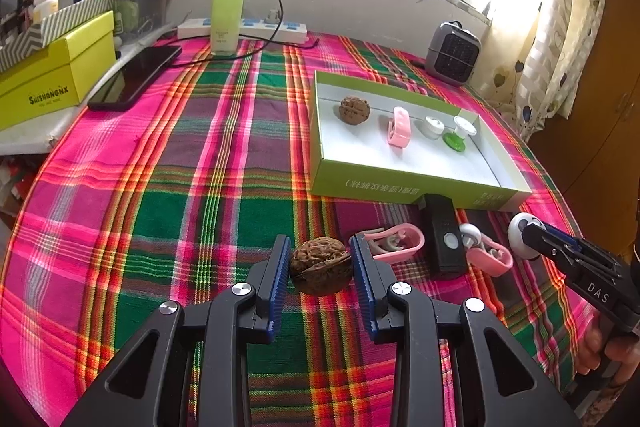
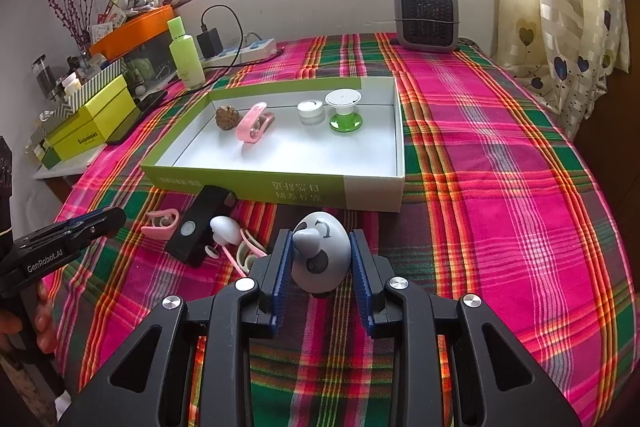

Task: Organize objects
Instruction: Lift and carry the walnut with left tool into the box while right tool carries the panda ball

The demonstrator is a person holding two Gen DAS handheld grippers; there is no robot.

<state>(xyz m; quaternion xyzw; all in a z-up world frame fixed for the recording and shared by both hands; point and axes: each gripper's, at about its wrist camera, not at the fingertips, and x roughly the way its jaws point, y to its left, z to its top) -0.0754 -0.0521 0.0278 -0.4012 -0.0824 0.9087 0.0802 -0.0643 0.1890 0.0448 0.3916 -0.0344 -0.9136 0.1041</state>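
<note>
- A wrinkled brown walnut [image 1: 321, 265] is clamped between the blue pads of the left gripper [image 1: 321, 267], low in the centre of the left wrist view, above the plaid cloth [image 1: 160, 187].
- A grey-white egg-shaped toy [image 2: 319, 251] with a face is gripped by the right gripper [image 2: 319, 259], at lower centre of its view.
- Just beyond, a green-walled tray [image 2: 280, 187] is seen holding another walnut [image 2: 227, 117], a pink clip [image 2: 254, 123], a small jar [image 2: 311, 111] and a green spool [image 2: 344, 109].
- In front of the tray, a black box [image 2: 196, 231] and pink clips [image 2: 160, 223] are found at lower left.

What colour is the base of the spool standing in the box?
Bright green base under a white top; the right wrist view shows it best.
</note>
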